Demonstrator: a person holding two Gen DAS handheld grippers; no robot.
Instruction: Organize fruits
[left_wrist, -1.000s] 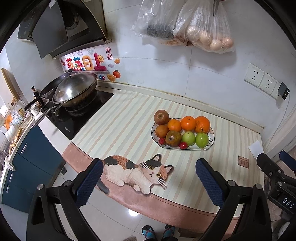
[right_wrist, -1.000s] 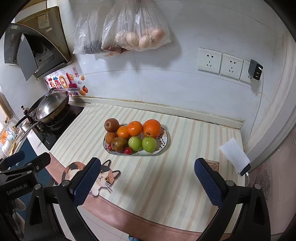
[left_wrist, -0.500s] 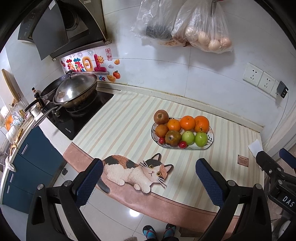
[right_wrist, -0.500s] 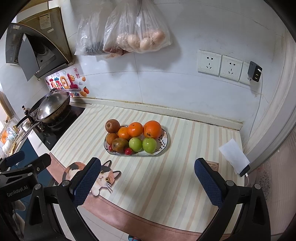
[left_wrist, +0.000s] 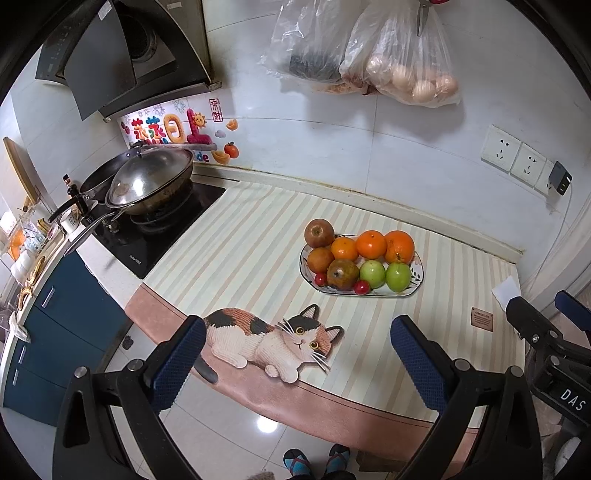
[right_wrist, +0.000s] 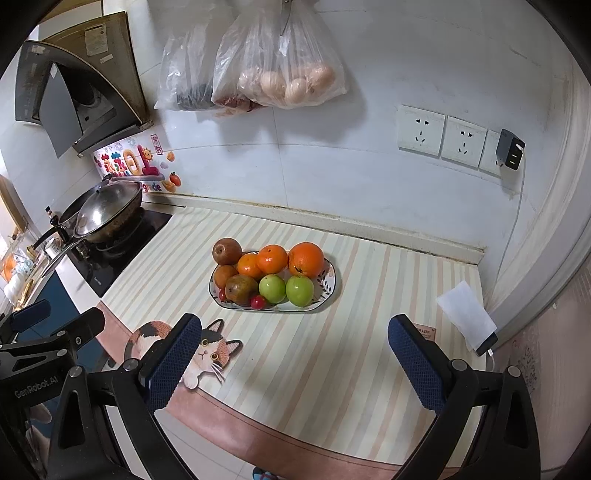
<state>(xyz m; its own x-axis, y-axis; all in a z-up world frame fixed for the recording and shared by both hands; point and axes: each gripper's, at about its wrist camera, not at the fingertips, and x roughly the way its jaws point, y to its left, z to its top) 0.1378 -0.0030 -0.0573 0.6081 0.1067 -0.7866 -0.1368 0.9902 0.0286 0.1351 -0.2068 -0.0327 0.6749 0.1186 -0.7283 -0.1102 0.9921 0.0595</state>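
A white oval plate sits on the striped counter mat, filled with fruit: oranges, two green apples, brown pears, small red cherries. A brown apple rests at the plate's far left edge. My left gripper is open and empty, held above the counter's front edge. My right gripper is open and empty, in front of the plate.
A wok with lid sits on the stove at left. Plastic bags hang on the wall. Sockets with a charger are at right. A white paper lies at the right edge.
Both views have drifted slightly; the plate sits a little farther left and higher in the left wrist view. Nothing on the counter has moved. Both grippers stay open.
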